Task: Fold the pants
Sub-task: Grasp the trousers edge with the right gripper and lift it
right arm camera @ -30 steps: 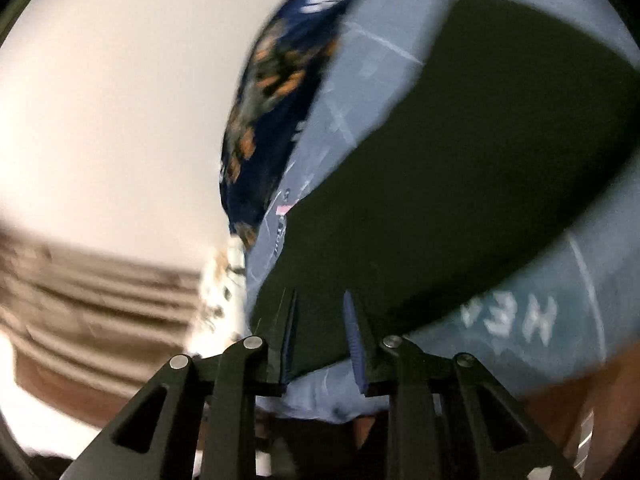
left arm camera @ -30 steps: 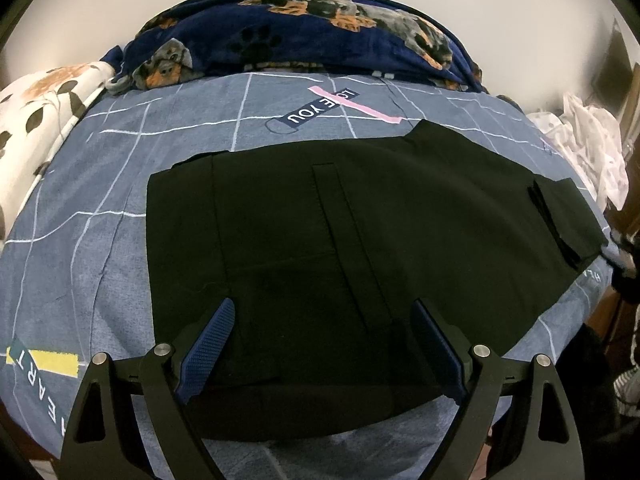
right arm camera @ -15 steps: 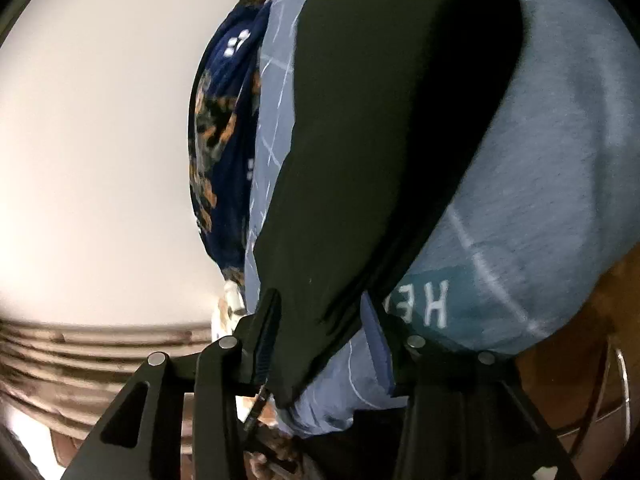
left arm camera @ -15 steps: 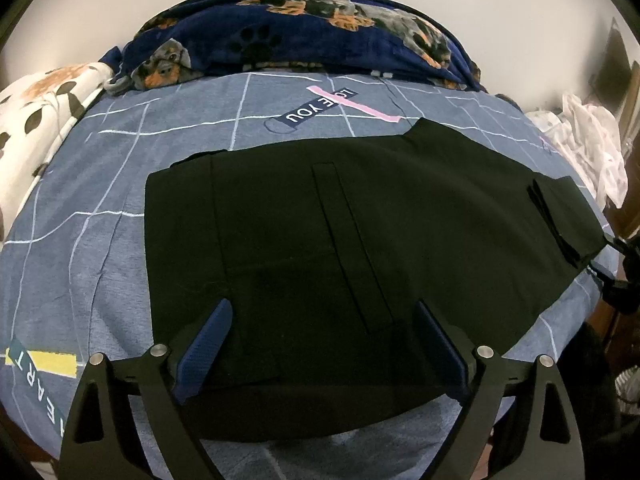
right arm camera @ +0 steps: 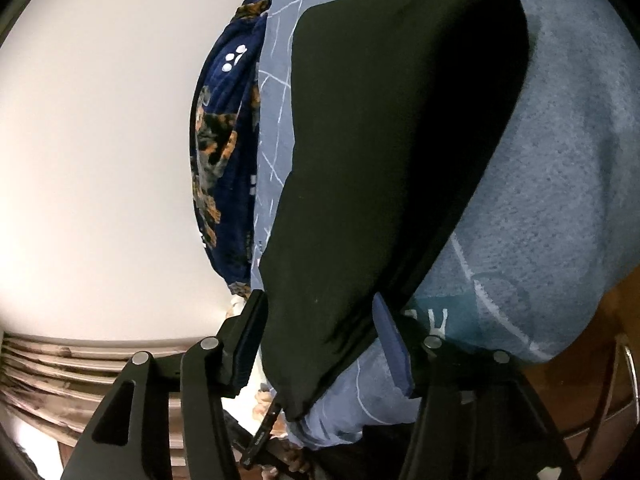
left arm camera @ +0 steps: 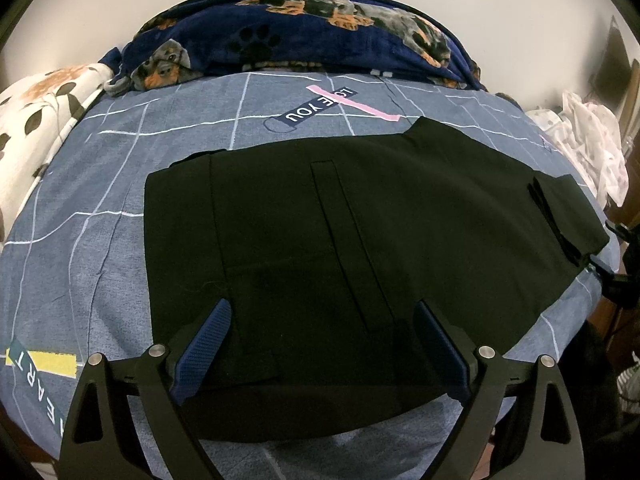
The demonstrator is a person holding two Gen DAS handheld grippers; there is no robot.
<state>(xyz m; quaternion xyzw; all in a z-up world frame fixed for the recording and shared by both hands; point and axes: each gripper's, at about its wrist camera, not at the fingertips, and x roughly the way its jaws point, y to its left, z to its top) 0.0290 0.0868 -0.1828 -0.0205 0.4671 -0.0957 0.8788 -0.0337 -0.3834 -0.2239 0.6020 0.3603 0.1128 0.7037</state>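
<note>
Left wrist view: black pants [left arm camera: 360, 240] lie flat on the blue bed sheet [left arm camera: 80, 208]; left gripper [left arm camera: 320, 344] hovers over the near edge, fingers spread wide. Right wrist view: right gripper [right arm camera: 320, 340] straddles a pant corner, fingers having just been opening, not pinching. Best seat the cloth deep before closing.

Can't see far end of flat black fabric pants [right arm camera: 384, 152] from right wrist; grey-blue grid-print bedsheet [left arm camera: 80, 216] cut off at lower edge.
</note>
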